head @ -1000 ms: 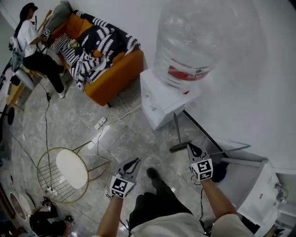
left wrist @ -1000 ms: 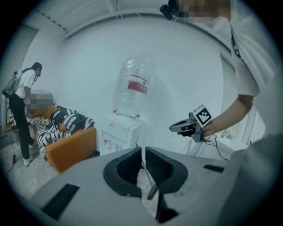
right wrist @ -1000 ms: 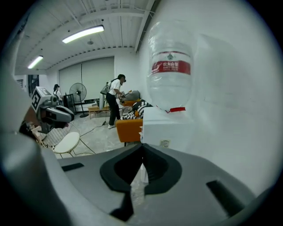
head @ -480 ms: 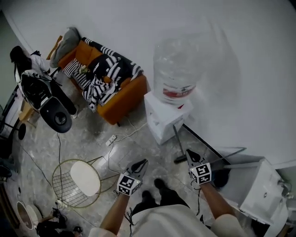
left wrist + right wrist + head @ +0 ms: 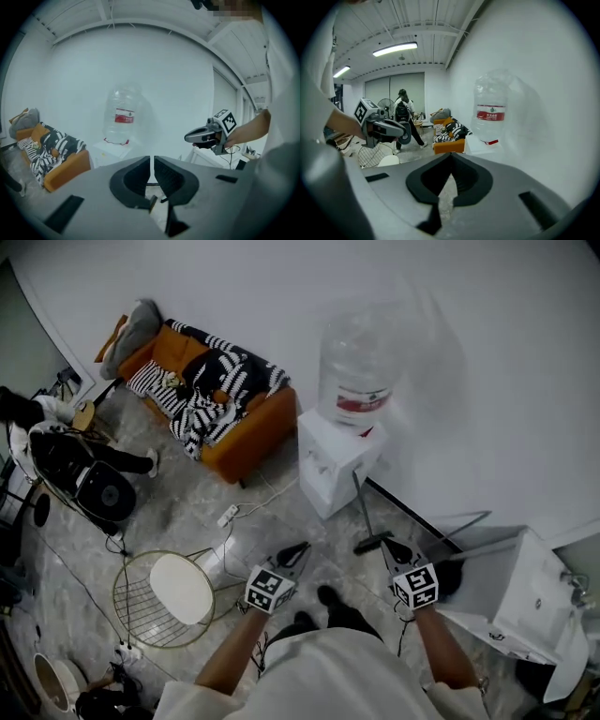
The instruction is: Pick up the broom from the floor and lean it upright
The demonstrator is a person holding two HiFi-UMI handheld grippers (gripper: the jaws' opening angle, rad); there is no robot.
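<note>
The broom [image 5: 360, 507] stands upright on the floor with its thin dark handle against the white water dispenser [image 5: 330, 463] and its dark head [image 5: 372, 542] on the tiles. In the head view my right gripper [image 5: 388, 544] is just right of the broom head, apart from it, shut and empty. My left gripper [image 5: 299, 551] hangs further left over the tiles, also shut with nothing between its jaws. The left gripper view shows its closed jaws [image 5: 151, 161] and the right gripper [image 5: 206, 136] beside them. The right gripper view shows its own closed jaws [image 5: 451, 157] and the left gripper [image 5: 384, 129].
A large water bottle [image 5: 361, 362] tops the dispenser. An orange sofa [image 5: 248, 432] with striped cushions stands along the wall. A round wire stool [image 5: 173, 592], a power strip [image 5: 228, 516] with cables, a white cabinet [image 5: 525, 606] and a person [image 5: 75, 465] at the left surround me.
Both grippers have risen and stayed shut and empty. The head view has pulled back from the dispenser. The person at the left has moved towards the left edge.
</note>
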